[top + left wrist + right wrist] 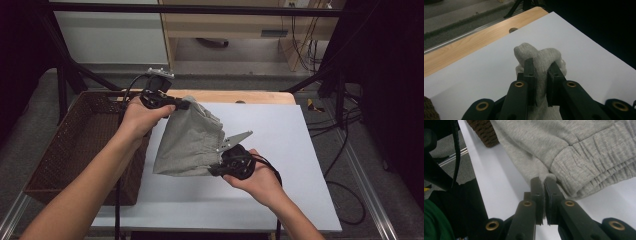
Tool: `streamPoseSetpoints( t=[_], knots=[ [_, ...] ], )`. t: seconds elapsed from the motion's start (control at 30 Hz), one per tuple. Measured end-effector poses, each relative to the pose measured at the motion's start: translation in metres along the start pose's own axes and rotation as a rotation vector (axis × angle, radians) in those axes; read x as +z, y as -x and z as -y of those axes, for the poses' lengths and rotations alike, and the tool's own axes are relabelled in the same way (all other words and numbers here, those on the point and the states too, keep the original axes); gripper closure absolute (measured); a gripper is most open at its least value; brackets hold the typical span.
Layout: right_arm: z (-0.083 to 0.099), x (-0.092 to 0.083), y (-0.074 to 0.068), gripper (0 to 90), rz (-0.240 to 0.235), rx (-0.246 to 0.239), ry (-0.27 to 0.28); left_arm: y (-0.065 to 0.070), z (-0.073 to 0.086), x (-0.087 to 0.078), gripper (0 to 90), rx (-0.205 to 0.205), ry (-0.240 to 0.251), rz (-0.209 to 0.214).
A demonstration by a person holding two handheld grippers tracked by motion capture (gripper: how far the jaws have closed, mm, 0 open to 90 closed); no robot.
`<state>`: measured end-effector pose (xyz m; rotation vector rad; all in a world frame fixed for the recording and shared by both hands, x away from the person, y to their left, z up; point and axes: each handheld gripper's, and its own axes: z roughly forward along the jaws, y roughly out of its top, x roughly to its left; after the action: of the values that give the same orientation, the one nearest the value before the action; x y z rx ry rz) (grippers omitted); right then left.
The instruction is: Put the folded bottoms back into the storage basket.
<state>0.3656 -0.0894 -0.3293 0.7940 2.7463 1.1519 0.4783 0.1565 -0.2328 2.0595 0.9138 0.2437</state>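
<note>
One grey sweat garment (187, 142), elastic waistband, hangs lifted above the white sheet (295, 150). At left, wicker basket (75, 145), nothing seen inside. Left gripper (184, 104) clamps a bunched fold; right gripper (216, 170) pinches the waistband edge. Lifting done; by my reading, placement remains.

Your left forearm reaches up from the lower left, its hand holding the black two-jaw left gripper (184, 104) raised, jaws clamped tight. Your right hand holds the black right gripper (216, 169) lower and nearer you, jaws likewise pinched together.
</note>
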Motion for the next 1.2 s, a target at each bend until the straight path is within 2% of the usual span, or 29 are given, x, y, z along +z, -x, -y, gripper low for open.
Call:
streamPoseSetpoints(
  t=[0.17,0.43,0.8,1.2],
  knots=[
    [-0.010,0.007,-0.001,86.8,-0.006,-0.006,0.007,-0.008,0.002,-0.010,81.0,-0.008,0.019,-0.003],
    [-0.031,0.014,-0.006,86.8,0.000,-0.018,0.012,-0.019,0.003,-0.031,81.1,-0.016,0.034,-0.032],
    [-0.064,0.020,-0.016,86.9,-0.005,-0.061,0.031,-0.038,0.003,-0.062,81.0,-0.034,0.081,-0.066],
    [-0.091,0.036,-0.019,86.8,-0.020,-0.087,0.029,-0.058,0.010,-0.082,81.1,-0.049,0.118,-0.097]
  ],
)
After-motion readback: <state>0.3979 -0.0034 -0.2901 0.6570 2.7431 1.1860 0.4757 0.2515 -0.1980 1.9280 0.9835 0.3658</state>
